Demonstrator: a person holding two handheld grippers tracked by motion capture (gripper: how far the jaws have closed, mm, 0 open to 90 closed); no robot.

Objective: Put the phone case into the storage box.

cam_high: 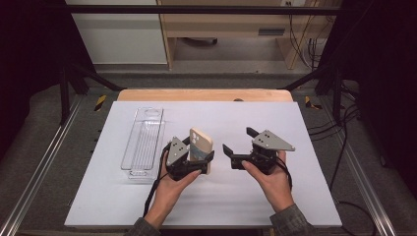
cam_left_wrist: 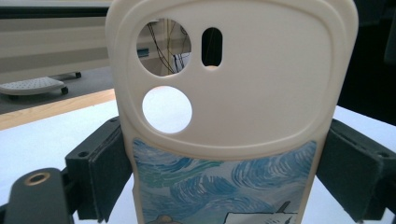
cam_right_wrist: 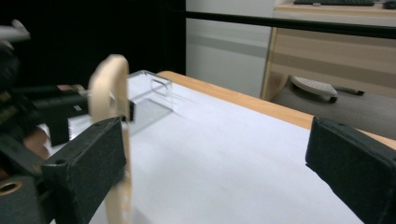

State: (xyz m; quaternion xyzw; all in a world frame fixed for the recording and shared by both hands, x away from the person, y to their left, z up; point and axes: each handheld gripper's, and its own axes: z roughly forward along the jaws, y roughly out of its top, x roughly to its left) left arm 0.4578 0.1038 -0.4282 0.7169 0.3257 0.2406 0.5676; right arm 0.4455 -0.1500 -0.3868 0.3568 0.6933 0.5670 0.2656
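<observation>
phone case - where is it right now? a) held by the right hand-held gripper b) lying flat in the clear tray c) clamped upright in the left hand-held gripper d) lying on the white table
c: the phone case stands upright with the left hand-held gripper shut on its two side edges, while the right hand-held gripper is open with nothing between its jaws and the clear tray has nothing in it.

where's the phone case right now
In the high view the phone case stands upright, clamped in the left gripper, just right of the clear tray.
</observation>
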